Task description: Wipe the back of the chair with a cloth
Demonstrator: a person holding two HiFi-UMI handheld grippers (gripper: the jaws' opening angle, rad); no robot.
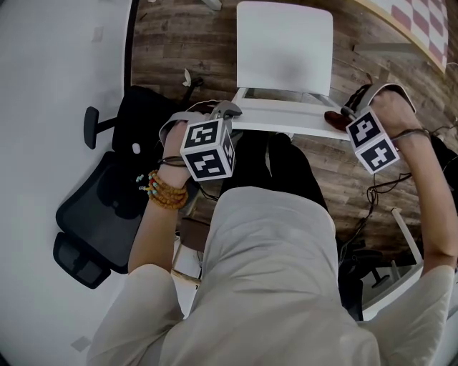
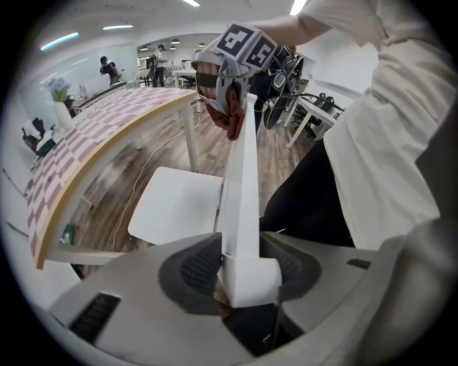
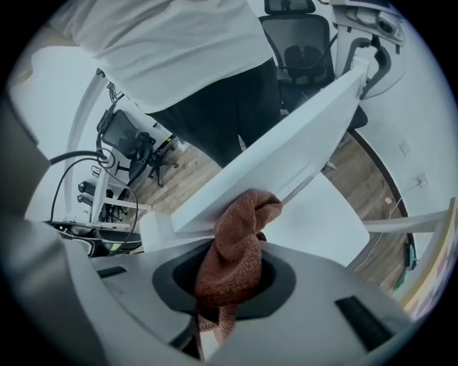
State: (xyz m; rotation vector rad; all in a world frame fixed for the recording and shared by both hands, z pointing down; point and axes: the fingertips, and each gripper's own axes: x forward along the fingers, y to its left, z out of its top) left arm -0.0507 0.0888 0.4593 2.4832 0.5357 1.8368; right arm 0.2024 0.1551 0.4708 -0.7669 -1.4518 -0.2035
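A white chair stands in front of me, its seat (image 1: pixel 284 46) beyond the backrest (image 1: pixel 286 120), whose top edge runs left to right. My left gripper (image 1: pixel 227 109) is shut on the backrest's left end; in the left gripper view both jaws (image 2: pixel 247 268) clamp the white panel (image 2: pixel 240 193) edge-on. My right gripper (image 1: pixel 338 117) is at the backrest's right end, shut on a rust-red cloth (image 1: pixel 333 116). In the right gripper view the bunched cloth (image 3: pixel 236 246) fills the gripper (image 3: pixel 232 275) and presses against the backrest (image 3: pixel 286 150).
A black office chair (image 1: pixel 107 207) stands close on my left by a white surface (image 1: pixel 57 64). Cables (image 1: pixel 379 187) and a white frame (image 1: pixel 404 250) lie on the wood floor to my right. A curved checkered counter (image 1: pixel 418 21) is at the far right.
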